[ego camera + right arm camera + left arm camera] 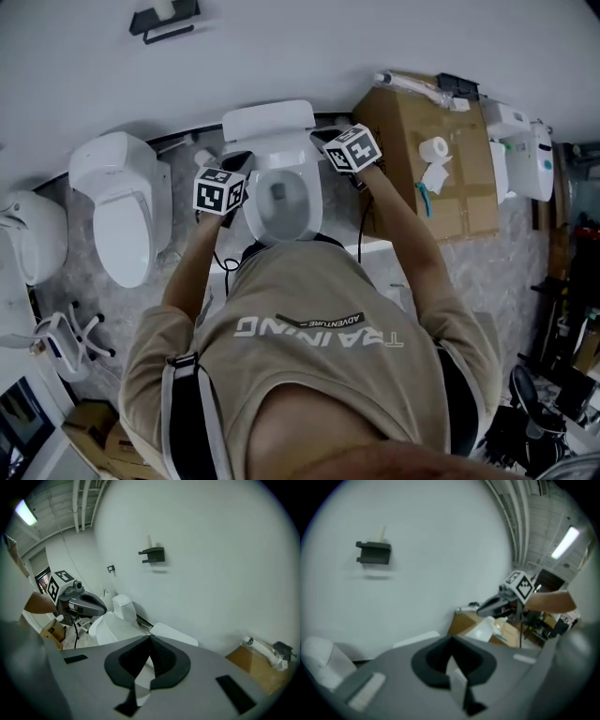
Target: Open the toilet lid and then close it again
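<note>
The white toilet [279, 202] stands against the wall below me, its bowl showing and its tank [267, 120] behind. Its lid [281, 155] is lifted off the seat and tilted up. My left gripper [238, 166] grips the lid's left edge and my right gripper [325, 138] its right edge. In the left gripper view the left gripper [457, 677] is shut on a thin white strip of lid, with the right gripper [501, 604] beyond holding the lid [487, 630]. In the right gripper view the right gripper [143, 677] is shut on the lid's edge [112, 627].
A second toilet [122, 216] stands to the left and a third [28, 234] further left. A cardboard box [403, 131] with a paper roll [433, 148] sits right of the tank. A black holder [164, 19] is on the wall. A chair base [66, 342] lies lower left.
</note>
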